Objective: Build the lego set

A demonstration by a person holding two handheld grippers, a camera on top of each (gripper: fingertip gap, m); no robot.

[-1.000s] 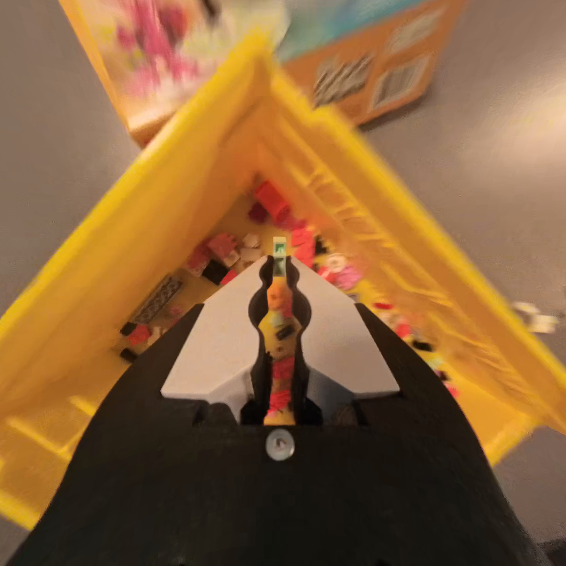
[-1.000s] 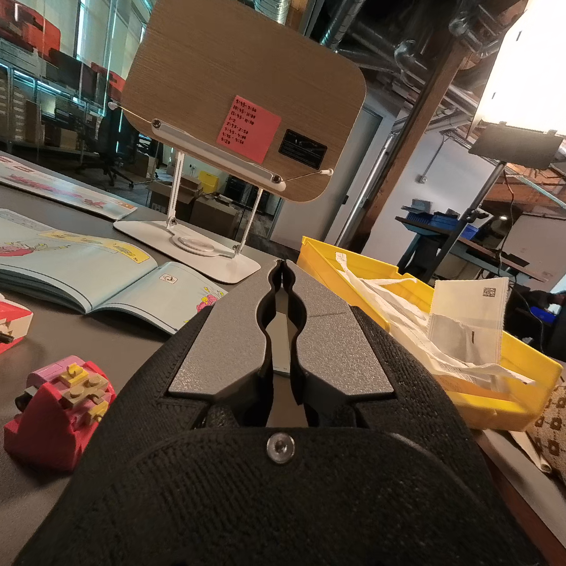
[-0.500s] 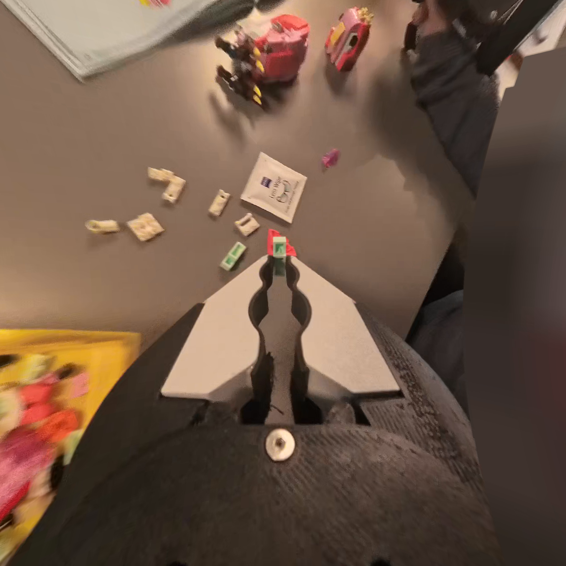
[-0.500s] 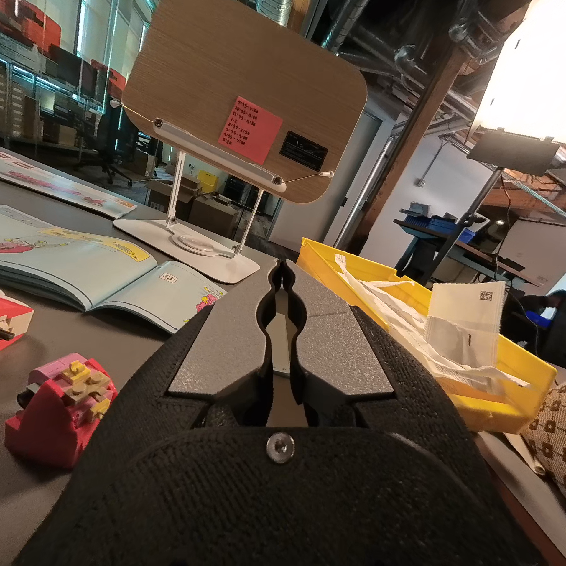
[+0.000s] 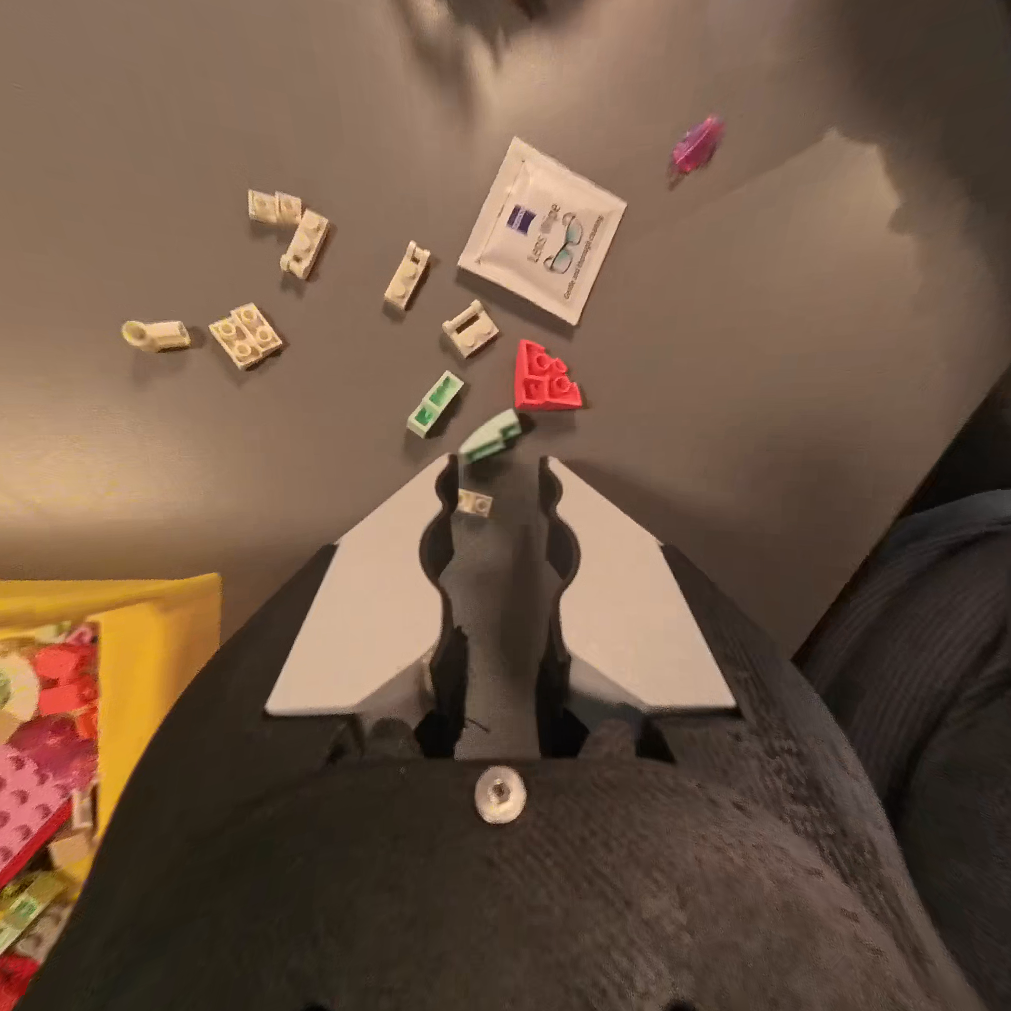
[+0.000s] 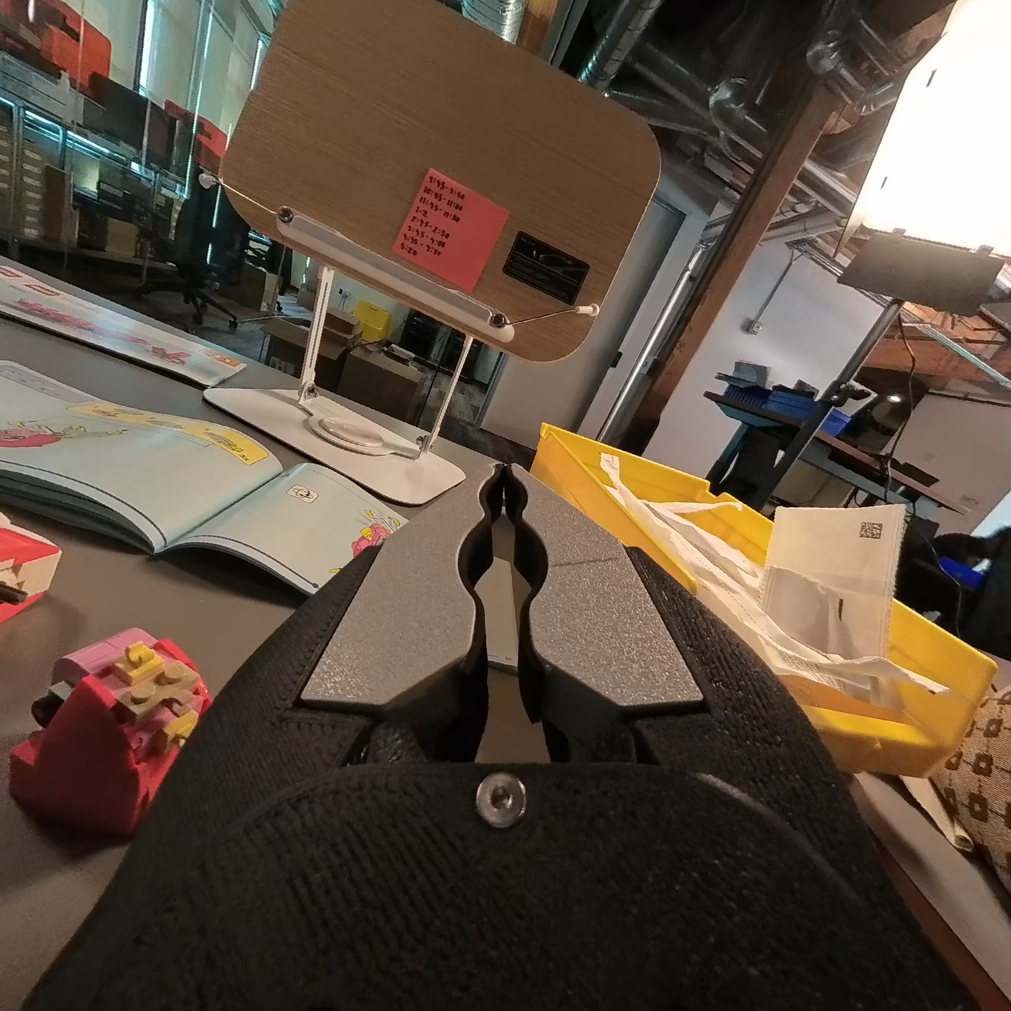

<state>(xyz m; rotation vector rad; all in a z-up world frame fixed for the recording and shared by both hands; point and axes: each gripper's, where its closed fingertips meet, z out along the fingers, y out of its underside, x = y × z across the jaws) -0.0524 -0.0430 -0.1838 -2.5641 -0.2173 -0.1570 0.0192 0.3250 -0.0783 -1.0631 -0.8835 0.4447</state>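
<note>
Left gripper stood part-open over the grey table, gripping nothing. Pale mint-green curved plastic brick, blurred, lay just ahead of the left fingertip, long axis slanting up-right toward the red wedge plate. Right gripper was closed on nothing, near the yellow plastic bin

Top edge, left wrist view: dark smeared shapes, too blurred to identify.
Pink piece: motion-blurred; its form cannot be told.
Pale green brick: blurred; whether it touches the fingertip beside it cannot be told.
Small cream piece: partly hidden behind the left finger.
Yellow bin: cut by the left edge; contents smeared.
Red-and-white block: cut off at the left edge.
Patterned fabric: cut off at the right edge.
</note>
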